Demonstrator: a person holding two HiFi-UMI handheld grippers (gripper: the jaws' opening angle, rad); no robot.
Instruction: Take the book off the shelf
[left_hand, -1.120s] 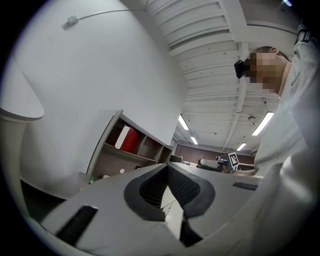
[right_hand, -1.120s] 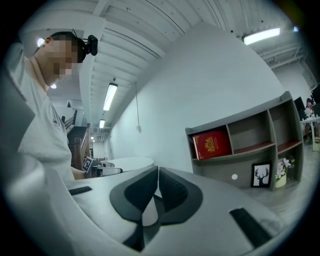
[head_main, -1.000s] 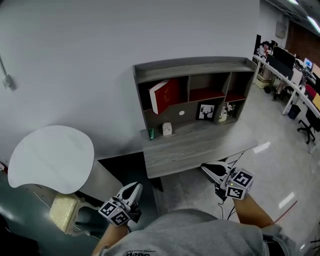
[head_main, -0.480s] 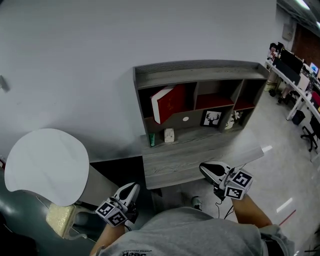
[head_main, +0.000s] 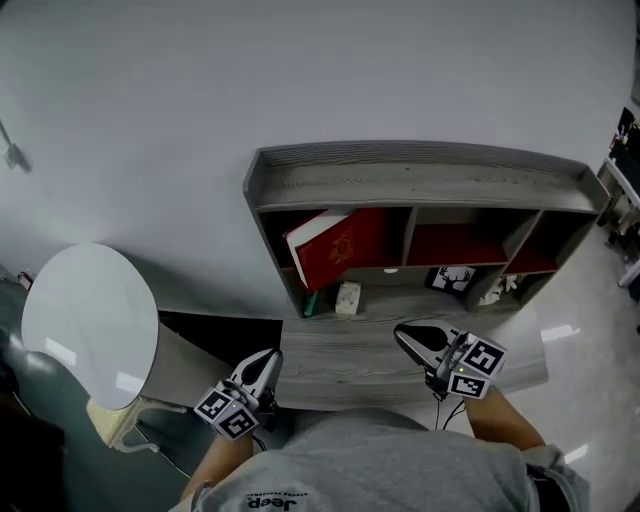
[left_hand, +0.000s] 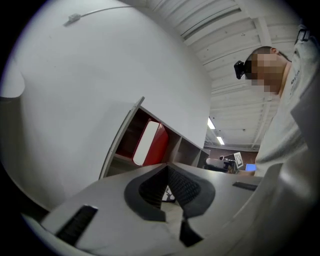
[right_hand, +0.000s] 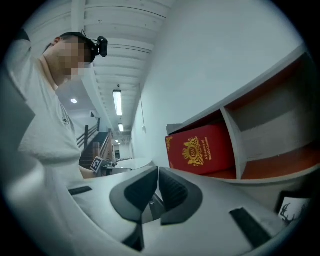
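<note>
A red book (head_main: 335, 250) with a gold crest leans tilted in the left compartment of the grey shelf unit (head_main: 420, 175), which stands on a grey desk (head_main: 340, 358). The left gripper view shows the book (left_hand: 150, 145) from its white page edge, and the right gripper view shows its front cover (right_hand: 200, 150). My left gripper (head_main: 265, 362) hangs at the desk's front left corner, shut and empty. My right gripper (head_main: 408, 338) is over the desk's front edge, shut and empty, well short of the book. Both jaw pairs meet at the tips: left gripper (left_hand: 167, 167), right gripper (right_hand: 156, 172).
A green bottle (head_main: 308, 303) and a small white box (head_main: 348, 297) stand on the desk below the book. A deer picture (head_main: 450, 278) and a pale figurine (head_main: 500, 288) sit under the right compartments. A round white tabletop (head_main: 90, 320) is at the left.
The view has drawn closer to the shelf, which now sits larger and more central. Both grippers have come forward over the desk's front edge, still shut.
</note>
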